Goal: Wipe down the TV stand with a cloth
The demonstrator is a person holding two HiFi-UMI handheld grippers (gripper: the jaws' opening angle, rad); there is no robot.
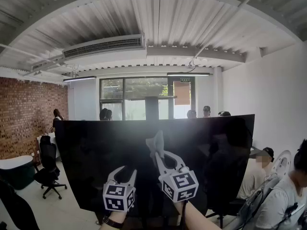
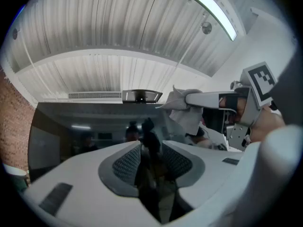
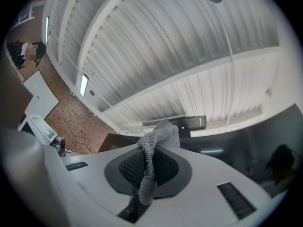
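Black glass fills the space ahead of both claws: the TV screen [image 1: 91,162] stands just beyond their tips. The TV stand must lie somewhere below them, and no view shows it, so I judge the wiping not yet begun, with the whole stand left to do. Far off the left claw's outer side are a brick wall [image 1: 21,114] and an office chair [image 1: 48,169]; seated people [image 1: 288,195] are out past the right claw. The wide screen is what stands between the claws and the stand. The left claw [image 1: 124,172] is raised with its jaws slightly apart and nothing between them. The right claw [image 1: 158,156], higher, is clamped on the grey cloth [image 1: 157,142], which pokes above its tips.
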